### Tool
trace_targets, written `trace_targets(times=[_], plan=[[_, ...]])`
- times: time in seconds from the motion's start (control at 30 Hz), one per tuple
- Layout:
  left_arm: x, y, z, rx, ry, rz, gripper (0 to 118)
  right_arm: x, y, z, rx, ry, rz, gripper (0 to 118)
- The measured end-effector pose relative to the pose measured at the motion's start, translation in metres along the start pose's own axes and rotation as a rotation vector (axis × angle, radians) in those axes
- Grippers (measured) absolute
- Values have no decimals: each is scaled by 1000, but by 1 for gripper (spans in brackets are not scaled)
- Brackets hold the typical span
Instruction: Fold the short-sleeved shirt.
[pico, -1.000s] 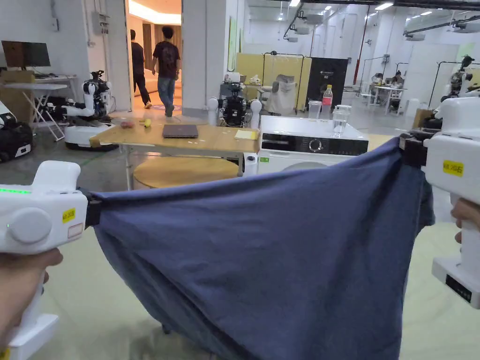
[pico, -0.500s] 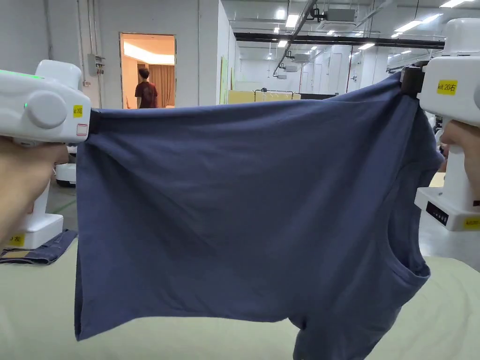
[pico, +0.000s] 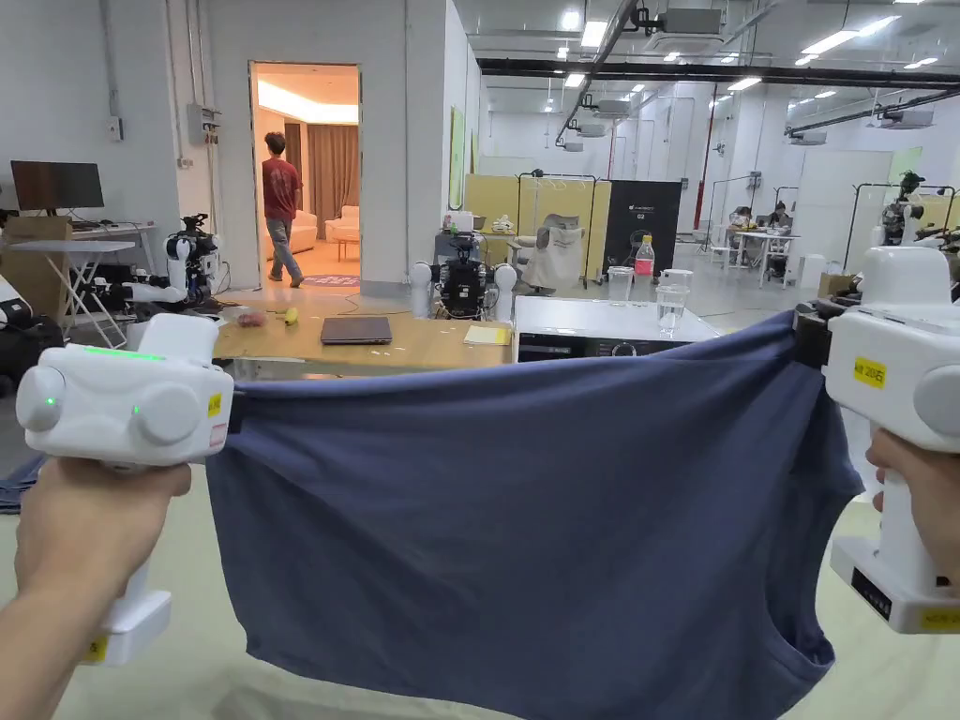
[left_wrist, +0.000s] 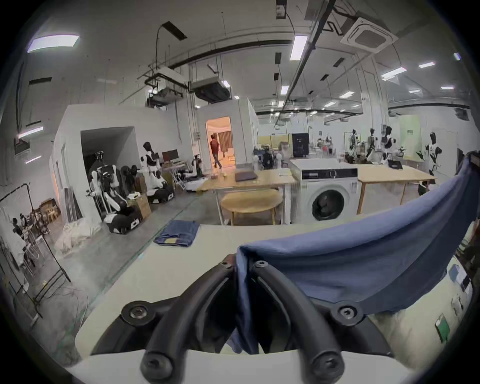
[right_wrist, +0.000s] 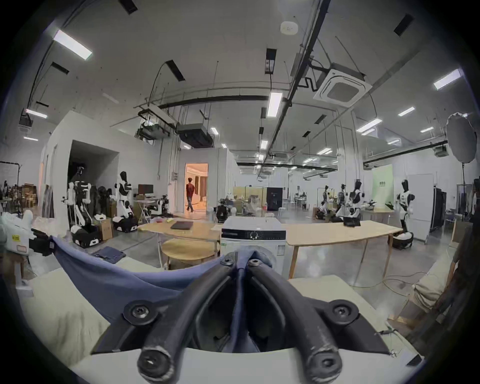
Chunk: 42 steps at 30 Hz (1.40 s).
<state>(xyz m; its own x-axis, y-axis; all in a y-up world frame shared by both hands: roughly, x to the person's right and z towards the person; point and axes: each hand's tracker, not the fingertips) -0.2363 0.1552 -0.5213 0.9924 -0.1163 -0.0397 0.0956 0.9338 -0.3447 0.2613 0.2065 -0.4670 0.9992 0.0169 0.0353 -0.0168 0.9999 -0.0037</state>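
Observation:
A dark blue short-sleeved shirt (pico: 525, 525) hangs spread in the air between both grippers, above a pale green table (pico: 206, 666). My left gripper (pico: 232, 412) is shut on its upper left corner; in the left gripper view the cloth (left_wrist: 350, 262) is pinched between the jaws of the left gripper (left_wrist: 244, 263). My right gripper (pico: 808, 337) is shut on the upper right corner, and in the right gripper view blue fabric (right_wrist: 117, 280) runs from the right gripper (right_wrist: 241, 262) towards the left one. The top edge sags between them. The neck opening hangs at the lower right.
Folded blue jeans (left_wrist: 178, 232) lie at the table's far left corner. Beyond stand a white washing machine (left_wrist: 328, 192), wooden tables (pico: 375, 342) with a laptop (pico: 356, 330), cups and a bottle, and parked robots. A person (pico: 279, 206) walks through a lit doorway.
Both grippers came down from the raised position half a second ago, and the shirt's top edge now sags lower, so the room behind shows again. The head camera's view also shifted.

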Motion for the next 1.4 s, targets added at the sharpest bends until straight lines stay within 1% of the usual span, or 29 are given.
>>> trace_targets(times=[0.17,0.2,0.27,0.33,0.43,0.5,0.6,0.63,0.7,0.73,0.77,0.8,0.83,0.87,0.9,0.93,0.97,1.0,1.07,1.13,1.17,1.23,1.27,1.3,1.33,1.37,1.4], plan=[[0,-45,37,0,-30,-15,2,5,-26,63,-23,22,9,0],[-2,-59,47,4,-41,-11,2,7,-37,80,-26,29,11,0],[-6,-88,71,-2,-60,-5,2,7,-61,113,-74,43,42,0],[-8,-123,97,-20,-85,-10,2,7,-93,149,-115,66,41,0],[-12,-186,135,-64,-112,13,2,2,-155,204,-217,78,46,0],[-17,-237,148,-140,-111,-1,2,-3,-207,236,-302,74,56,0],[-21,-306,167,-261,-128,71,2,-10,-287,265,-485,60,83,0],[-20,-322,174,-293,-140,94,2,-12,-309,272,-540,59,76,0],[-22,-352,174,-375,-141,131,2,-13,-343,281,-671,60,5,0],[-22,-363,172,-412,-138,124,2,-13,-353,283,-706,48,-28,0],[-22,-369,172,-400,-121,103,4,-13,-358,284,-723,31,-45,3],[-21,-370,174,-395,-97,70,13,-12,-358,285,-730,19,-52,11],[-18,-367,179,-382,-65,40,33,-12,-351,287,-716,22,-58,32],[-13,-358,186,-339,-35,11,72,-13,-343,289,-699,27,-75,74],[-5,-348,199,-284,-45,-19,97,-17,-332,290,-657,57,-102,100],[4,-337,207,-232,-70,-33,111,-23,-320,289,-613,84,-113,110],[15,-322,213,-176,-96,-44,115,-32,-306,291,-559,108,-117,112],[27,-308,218,-121,-117,-55,115,-43,-291,289,-508,116,-100,112],[41,-292,217,-72,-149,-54,115,-65,-267,283,-440,136,-75,112],[56,-277,217,-34,-190,-49,114,-86,-250,280,-402,181,-74,112],[64,-274,223,-20,-208,-49,113,-94,-244,280,-399,175,-69,107],[69,-271,224,-22,-232,-53,102,-105,-242,282,-363,178,-53,91],[68,-271,225,-30,-258,-50,102,-110,-241,283,-352,180,-46,91],[65,-275,226,-36,-269,-45,65,-115,-242,283,-351,164,-37,57],[62,-278,223,-68,-245,-51,4,-117,-245,283,-347,139,-24,14],[53,-279,223,-69,-231,-39,0,-116,-246,285,-334,149,-36,0],[40,-282,222,-94,-270,7,0,-114,-248,285,-337,185,-55,0]])
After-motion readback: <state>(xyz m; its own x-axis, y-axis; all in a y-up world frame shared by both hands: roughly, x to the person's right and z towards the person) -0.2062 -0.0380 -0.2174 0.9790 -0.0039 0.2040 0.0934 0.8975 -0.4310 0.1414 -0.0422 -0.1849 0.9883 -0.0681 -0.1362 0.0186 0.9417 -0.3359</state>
